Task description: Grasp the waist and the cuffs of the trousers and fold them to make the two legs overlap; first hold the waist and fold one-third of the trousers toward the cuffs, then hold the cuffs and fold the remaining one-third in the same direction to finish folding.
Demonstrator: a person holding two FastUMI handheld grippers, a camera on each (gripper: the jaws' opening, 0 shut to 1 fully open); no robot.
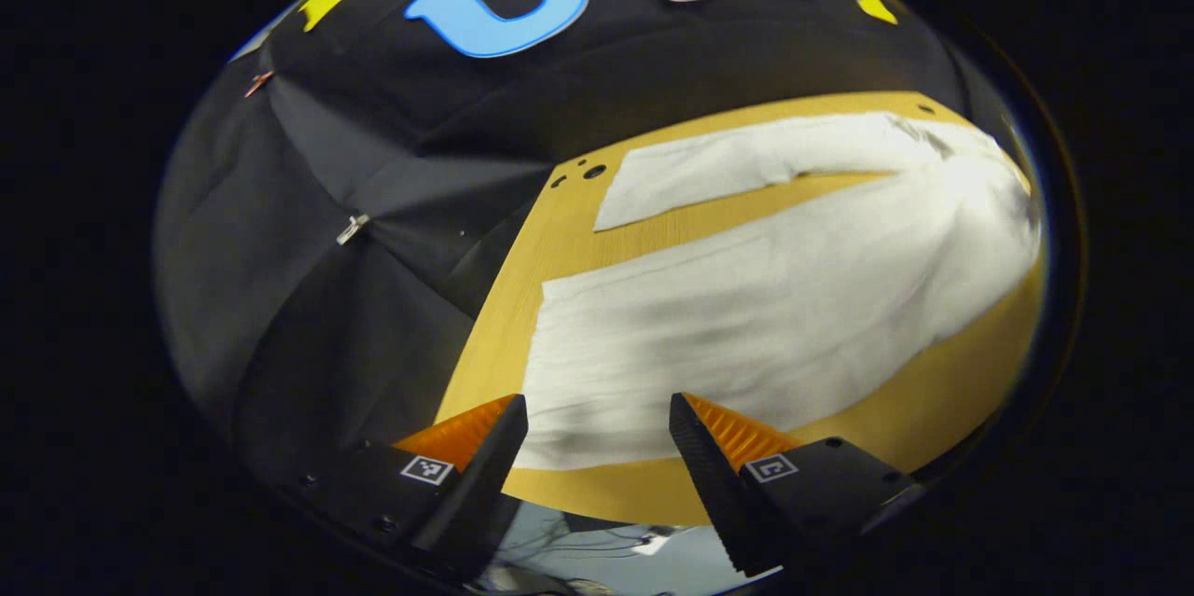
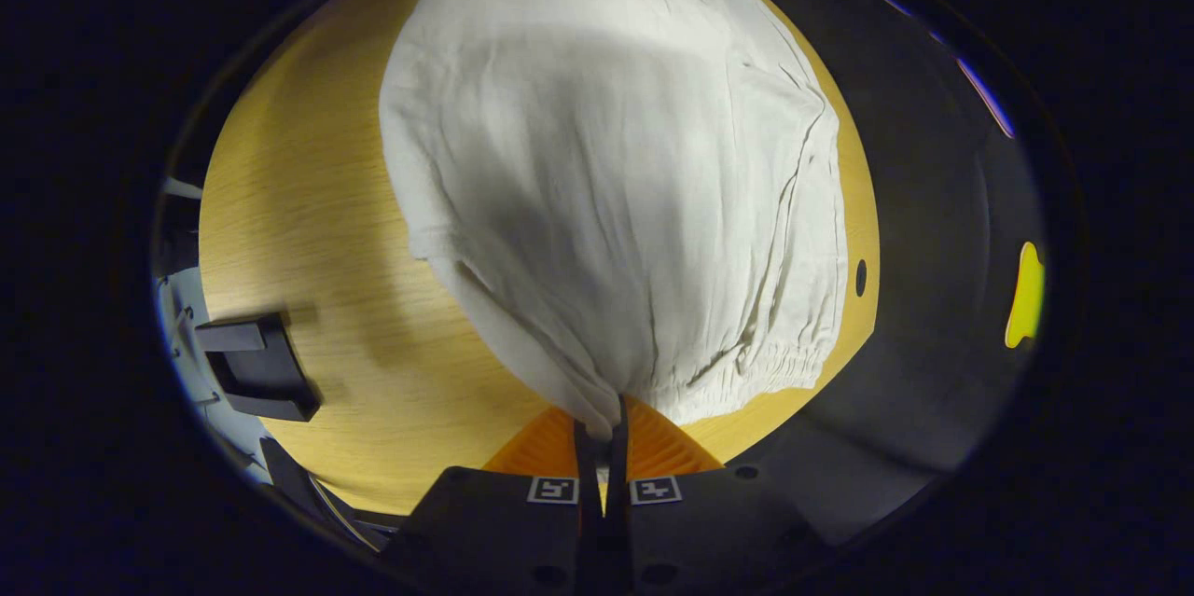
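The white trousers lie spread on the wooden table, legs still apart. The right gripper, at six o'clock in its view, pinches the waist corner. The left gripper hangs spread over the near cuff; it should clamp there so both lift together.

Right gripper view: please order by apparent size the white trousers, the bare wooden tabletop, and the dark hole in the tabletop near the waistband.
1. White trousers, nearest the camera, so enlarged.
2. Wooden tabletop, bare part.
3. Dark hole, clearly smallest.
The right tongs pinch the waistband corner.
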